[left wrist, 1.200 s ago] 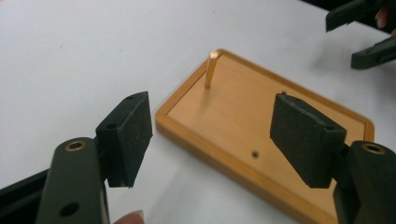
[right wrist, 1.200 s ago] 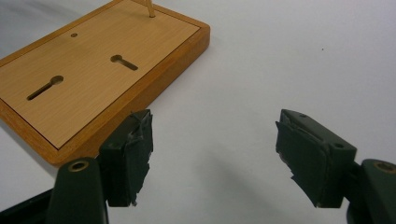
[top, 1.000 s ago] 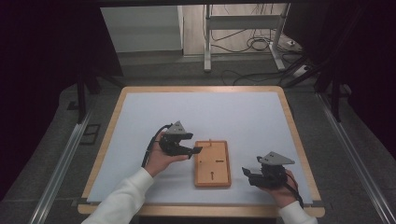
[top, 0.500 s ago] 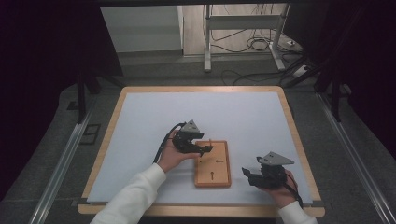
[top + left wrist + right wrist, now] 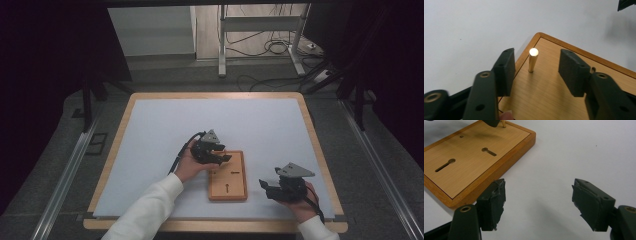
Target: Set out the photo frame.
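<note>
Closing left gripper [image 5: 536,72] around brass peg [image 5: 533,60] on wooden board [image 5: 228,176], pads not yet touching, right gripper [image 5: 539,203] released beside board.

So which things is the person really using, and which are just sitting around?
In use:
- left claw, jaws just closing around the peg, not touching it yet
- brass peg, upright in the board
- wooden board

Sitting around:
- right claw, open over bare table
- white table mat
- floor cables

White long sleeves [image 5: 150,207]; black two-jaw left gripper [image 5: 215,155] and right gripper [image 5: 270,187], grey three-cornered top plates, brass-ringed screw holes, black trailing cables
</note>
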A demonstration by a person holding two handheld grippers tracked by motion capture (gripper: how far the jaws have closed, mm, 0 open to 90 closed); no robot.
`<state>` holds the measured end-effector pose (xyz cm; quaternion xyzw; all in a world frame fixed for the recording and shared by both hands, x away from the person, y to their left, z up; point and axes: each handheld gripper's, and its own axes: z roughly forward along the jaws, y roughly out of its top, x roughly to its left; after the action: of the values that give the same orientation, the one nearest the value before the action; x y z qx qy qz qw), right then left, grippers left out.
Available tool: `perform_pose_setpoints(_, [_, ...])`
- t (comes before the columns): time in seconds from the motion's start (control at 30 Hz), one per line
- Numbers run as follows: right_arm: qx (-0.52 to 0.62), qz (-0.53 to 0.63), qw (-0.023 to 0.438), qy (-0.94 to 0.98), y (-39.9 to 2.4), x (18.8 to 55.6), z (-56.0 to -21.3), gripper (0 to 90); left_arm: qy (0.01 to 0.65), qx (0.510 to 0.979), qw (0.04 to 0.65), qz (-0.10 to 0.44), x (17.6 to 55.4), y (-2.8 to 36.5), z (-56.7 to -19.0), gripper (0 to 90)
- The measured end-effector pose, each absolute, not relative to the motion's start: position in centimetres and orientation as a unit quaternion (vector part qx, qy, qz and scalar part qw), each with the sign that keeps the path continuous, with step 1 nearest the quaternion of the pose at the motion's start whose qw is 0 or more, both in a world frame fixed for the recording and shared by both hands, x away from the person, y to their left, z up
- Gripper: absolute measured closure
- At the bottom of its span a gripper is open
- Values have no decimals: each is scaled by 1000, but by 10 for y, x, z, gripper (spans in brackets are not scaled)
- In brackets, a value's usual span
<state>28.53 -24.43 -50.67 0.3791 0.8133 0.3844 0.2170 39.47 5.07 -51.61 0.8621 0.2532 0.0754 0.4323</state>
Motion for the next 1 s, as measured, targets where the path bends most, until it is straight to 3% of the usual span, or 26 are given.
perform_pose_setpoints(0.2, [379,388,216,812,-244,285,-506,267,252,861,436,75,399,49,-520,642])
perform_pose_setpoints(0.57, [380,385,217,812,-245,285,-506,265,261,856,441,63,404,45,-525,812])
perform_pose_setpoints(1.0, [377,389,216,812,-244,284,-505,262,271,857,438,33,409,47,-523,826])
